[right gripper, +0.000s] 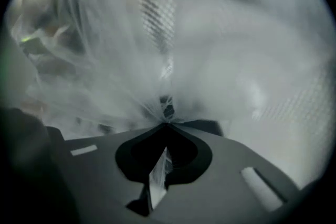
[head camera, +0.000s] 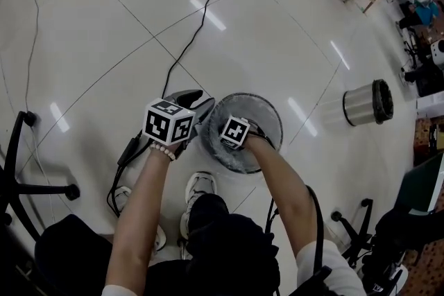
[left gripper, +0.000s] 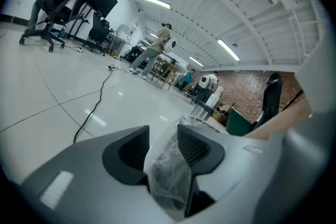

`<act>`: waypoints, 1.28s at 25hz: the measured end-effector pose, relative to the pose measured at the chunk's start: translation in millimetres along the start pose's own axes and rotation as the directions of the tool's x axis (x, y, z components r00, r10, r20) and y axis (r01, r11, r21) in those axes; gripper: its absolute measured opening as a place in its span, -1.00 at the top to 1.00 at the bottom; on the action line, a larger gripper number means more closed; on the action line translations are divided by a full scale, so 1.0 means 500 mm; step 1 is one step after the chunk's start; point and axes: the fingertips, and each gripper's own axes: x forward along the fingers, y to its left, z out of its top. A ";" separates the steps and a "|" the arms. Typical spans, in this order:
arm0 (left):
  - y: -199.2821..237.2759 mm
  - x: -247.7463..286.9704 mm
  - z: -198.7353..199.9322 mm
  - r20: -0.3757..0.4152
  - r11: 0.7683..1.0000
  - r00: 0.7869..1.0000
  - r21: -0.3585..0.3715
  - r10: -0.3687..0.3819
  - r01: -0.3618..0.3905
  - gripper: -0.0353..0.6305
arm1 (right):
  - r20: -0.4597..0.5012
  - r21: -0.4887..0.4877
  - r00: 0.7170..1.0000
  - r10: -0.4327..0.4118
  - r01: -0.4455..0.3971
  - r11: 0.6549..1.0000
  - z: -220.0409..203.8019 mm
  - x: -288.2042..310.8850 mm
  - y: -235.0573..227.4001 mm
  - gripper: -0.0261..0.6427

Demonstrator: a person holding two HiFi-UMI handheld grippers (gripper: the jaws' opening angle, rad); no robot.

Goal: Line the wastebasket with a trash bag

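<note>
The round mesh wastebasket (head camera: 269, 114) stands on the floor just in front of my feet, with a clear trash bag (head camera: 225, 156) draped in and over it. My left gripper (head camera: 196, 105) is at the basket's left rim. In the left gripper view the crumpled bag film (left gripper: 170, 176) fills the gap between its pads, so the left gripper (left gripper: 163, 136) is shut on it. My right gripper (head camera: 236, 134) points steeply down inside the basket. In the right gripper view the right gripper (right gripper: 167, 126) is shut on a pinch of bag film (right gripper: 157, 60), and mesh wall (right gripper: 157, 13) shows through the plastic.
A second metal bin (head camera: 368, 102) lies on its side to the right. A black cable (head camera: 201, 24) runs across the floor to the left gripper. Office chair bases stand at left (head camera: 28, 184) and lower right (head camera: 354, 225). A person (left gripper: 155, 47) stands far off.
</note>
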 end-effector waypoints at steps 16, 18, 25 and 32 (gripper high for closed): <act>-0.013 -0.028 0.014 0.119 0.997 0.993 -0.069 -0.028 0.036 0.37 | -0.036 -0.024 0.999 0.002 -0.003 1.000 -0.001 0.093 -0.045 0.92; -0.013 -0.039 0.028 0.151 0.997 0.988 -0.069 -0.022 0.033 0.37 | -0.028 -0.026 1.000 0.005 -0.005 1.000 0.003 0.093 -0.047 0.92; -0.040 -0.004 -0.005 0.017 0.997 0.997 -0.044 -0.069 0.069 0.41 | -0.028 -0.019 0.999 -0.025 0.025 1.000 0.008 0.041 -0.042 0.92; -0.045 0.001 0.016 0.035 0.999 0.999 -0.036 -0.036 0.037 0.41 | 0.031 -0.149 0.998 -0.060 0.064 0.987 0.040 -0.094 0.013 0.92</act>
